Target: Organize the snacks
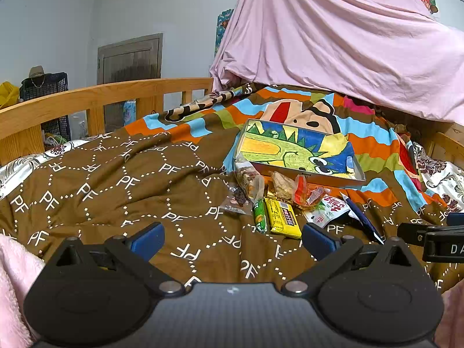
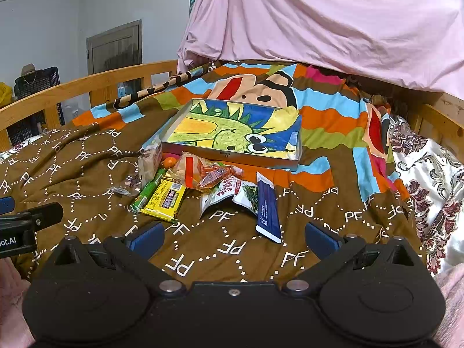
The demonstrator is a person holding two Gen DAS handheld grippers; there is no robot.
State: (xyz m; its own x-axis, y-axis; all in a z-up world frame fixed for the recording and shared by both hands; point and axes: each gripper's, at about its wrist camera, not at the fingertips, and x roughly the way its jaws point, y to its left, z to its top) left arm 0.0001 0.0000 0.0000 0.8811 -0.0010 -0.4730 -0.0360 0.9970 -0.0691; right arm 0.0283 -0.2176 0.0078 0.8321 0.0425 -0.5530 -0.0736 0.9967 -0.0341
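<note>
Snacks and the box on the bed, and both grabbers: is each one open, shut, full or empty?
Left gripper: open, empty.
Right gripper: open, empty.
Dinosaur box: open, no snacks inside.
Yellow bar: sealed, on blanket.
Green stick: sealed, beside it.
Blue packet: flat, unopened.

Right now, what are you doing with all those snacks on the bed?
Getting ready to tidy them. A person holds two grippers, and both the left gripper and right gripper hover open, holding nothing. The snacks lie in a heap on the brown blanket: a yellow packet, a green stick, a blue packet and others. The tray with the dinosaur drawing behind them has no snacks inside.
</note>
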